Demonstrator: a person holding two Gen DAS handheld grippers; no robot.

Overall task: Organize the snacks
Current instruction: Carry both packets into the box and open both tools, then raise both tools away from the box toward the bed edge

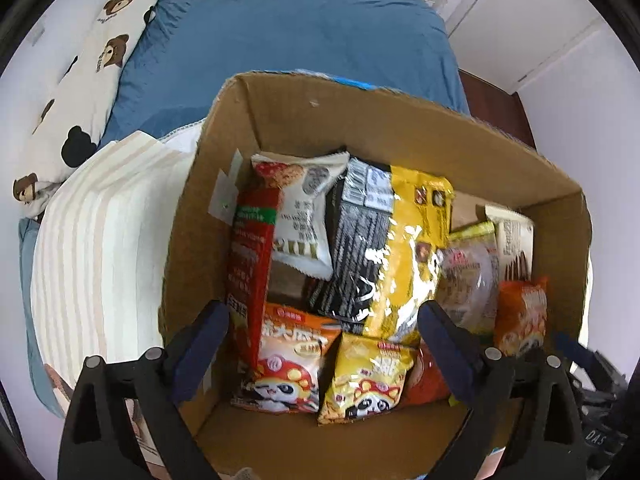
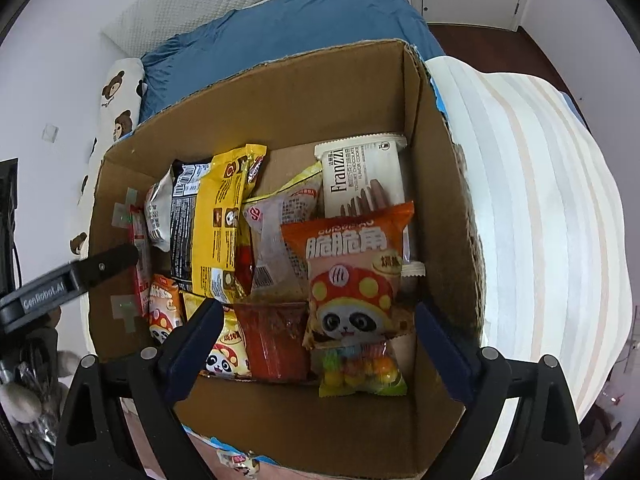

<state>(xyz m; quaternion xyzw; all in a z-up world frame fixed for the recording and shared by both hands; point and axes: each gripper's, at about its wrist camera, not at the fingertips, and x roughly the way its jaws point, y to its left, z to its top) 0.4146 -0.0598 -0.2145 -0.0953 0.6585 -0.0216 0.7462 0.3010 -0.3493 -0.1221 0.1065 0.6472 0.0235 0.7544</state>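
Both claws, left claw (image 1: pixel 324 344) and right claw (image 2: pixel 320 340), gape wide and empty over the cardboard box (image 2: pixel 320 96) on the bed, snack packets packed inside, so looks like drop-off done; next needs another snack picked.

Left gripper (image 1: pixel 322 344): matte black angular frame of triangular struts, round silver screw heads at the joints, two dark navy flat fingers (image 1: pixel 200 344). Right gripper (image 2: pixel 320 344): same black frame, silver screws, navy fingers (image 2: pixel 442 350). White lettering "GenRobot.AI" marks the left gripper's black side.
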